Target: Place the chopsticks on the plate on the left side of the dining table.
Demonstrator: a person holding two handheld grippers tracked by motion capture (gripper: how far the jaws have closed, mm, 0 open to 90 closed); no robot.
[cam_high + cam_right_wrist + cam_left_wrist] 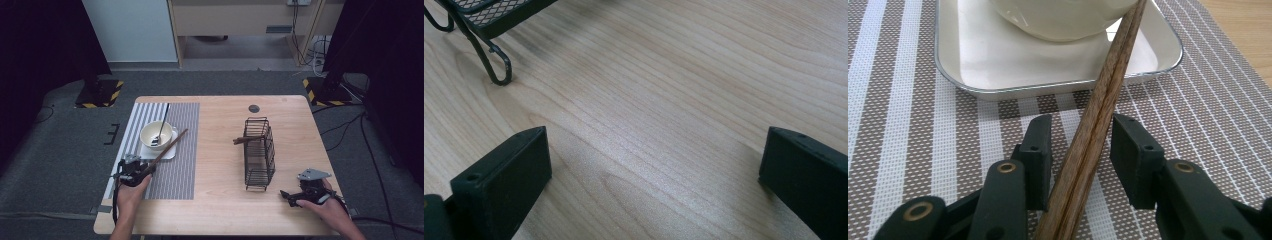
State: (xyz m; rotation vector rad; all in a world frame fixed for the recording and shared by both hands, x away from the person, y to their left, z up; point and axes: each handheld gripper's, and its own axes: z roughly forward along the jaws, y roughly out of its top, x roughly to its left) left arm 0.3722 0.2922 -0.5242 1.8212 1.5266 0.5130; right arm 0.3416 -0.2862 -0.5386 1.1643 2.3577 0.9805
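Brown chopsticks (1100,117) are seen between the left gripper's (1080,135) parted fingers (1040,145), ungripped; the right gripper's (651,165) fingers are spread wide.

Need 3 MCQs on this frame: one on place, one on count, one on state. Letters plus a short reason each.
1. Where do the far ends of the chopsticks rest?
A. against the white bowl
B. inside the wire rack
C. flat on the bare table

2. How many chopsticks lie between the jaws of the left hand-held gripper?
A. one
B. two
C. four

3. How do the jaws of the right hand-held gripper stand?
A. shut on the rack's foot
B. shut on a spoon
C. open, nothing between them

Answers:
1 A: in the left gripper view the sticks lean up to the bowl on its tray.
2 B: a seam splits the pair along its length.
3 C: the right gripper view has bare wood between wide-set jaws.
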